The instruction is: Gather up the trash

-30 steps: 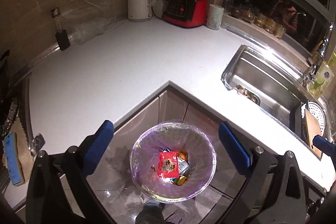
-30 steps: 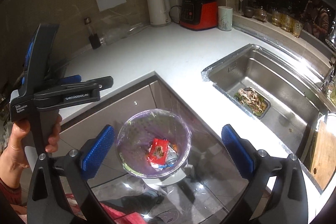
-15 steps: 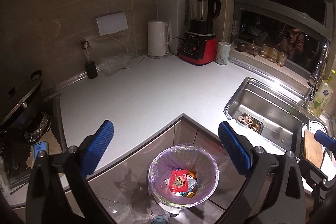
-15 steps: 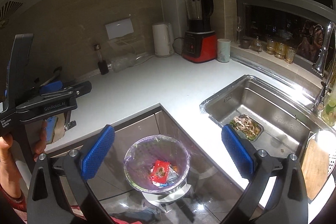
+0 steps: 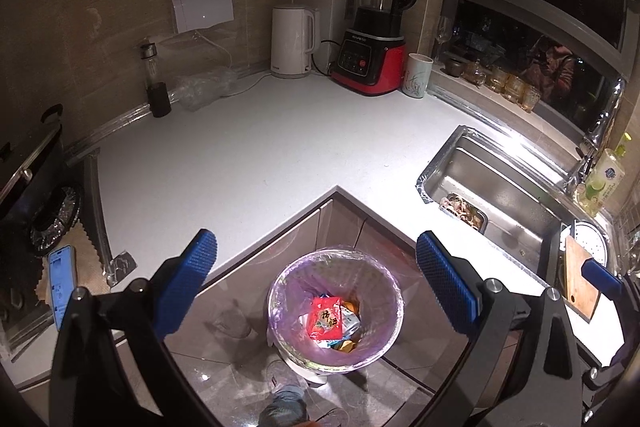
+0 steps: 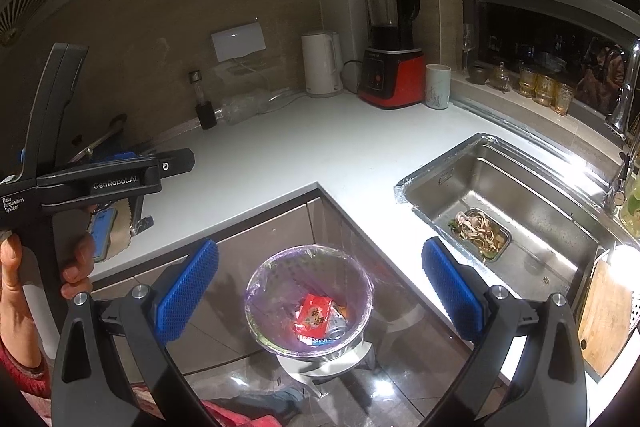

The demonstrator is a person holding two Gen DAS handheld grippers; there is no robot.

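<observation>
Both tongs, left tongs point(image 5: 316, 287) and right tongs point(image 6: 320, 287), have risen from the bin point(image 5: 394, 297) at lower centre, spread and empty, so next I judge comes scanning the table point(image 5: 248, 155) for trash.

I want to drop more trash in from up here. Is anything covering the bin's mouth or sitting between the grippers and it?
Nothing visible does. The trash bin has no lid on, wrappers lie low inside, and both grippers, left and right, hang open with clear air above it.

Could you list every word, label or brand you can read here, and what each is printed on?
"GenRobot.AI": side of the left claw.
"Data Acquisition System": same tool's handle.
Red packet in the trash bin: printed characters, too blurred to read.
Blender panel, dish soap bottle label and phone screen: too small to read.
</observation>
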